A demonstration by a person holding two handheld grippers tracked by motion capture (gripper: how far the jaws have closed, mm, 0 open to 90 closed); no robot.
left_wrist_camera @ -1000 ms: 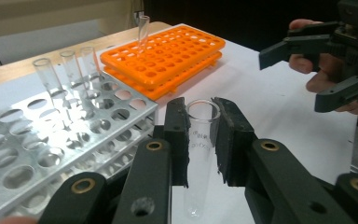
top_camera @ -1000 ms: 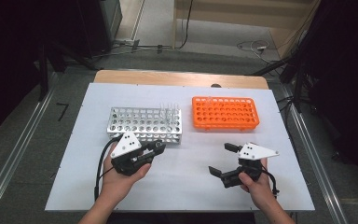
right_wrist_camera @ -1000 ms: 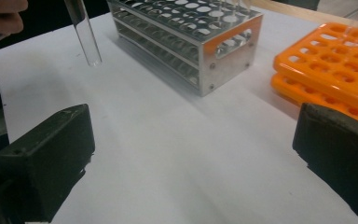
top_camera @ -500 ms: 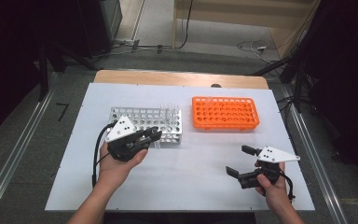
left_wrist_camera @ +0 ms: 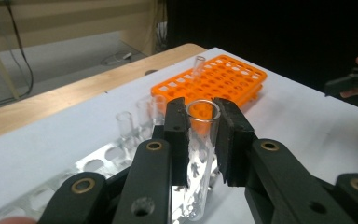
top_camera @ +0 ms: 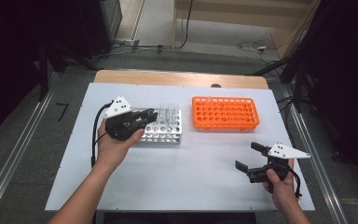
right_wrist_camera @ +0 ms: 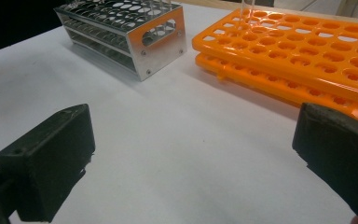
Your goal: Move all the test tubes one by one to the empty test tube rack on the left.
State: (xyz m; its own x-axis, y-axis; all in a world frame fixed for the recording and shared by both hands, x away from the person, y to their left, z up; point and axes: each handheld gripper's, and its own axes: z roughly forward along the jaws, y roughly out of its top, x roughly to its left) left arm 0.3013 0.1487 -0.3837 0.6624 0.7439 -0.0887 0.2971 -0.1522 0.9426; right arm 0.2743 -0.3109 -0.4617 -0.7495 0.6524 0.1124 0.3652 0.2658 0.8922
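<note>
While dark curtains ring the room, a white desk [top_camera: 186,186] bears two racks. Left gripper [left_wrist_camera: 200,135] grasps a glass tube [left_wrist_camera: 199,158] above the metal rack [top_camera: 163,128]; right gripper [top_camera: 251,157] gapes released near the desk's right edge, before the orange rack [top_camera: 224,112].

Left claw [top_camera: 150,115] clamped, raised; right claw [top_camera: 251,156] wide open, low

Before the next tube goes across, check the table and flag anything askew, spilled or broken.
One oddity: the lone glass tube in the orange rack leans instead of standing upright. The tube clamped in the left gripper looks intact, the metal rack sits square, and no spill shows.
</note>
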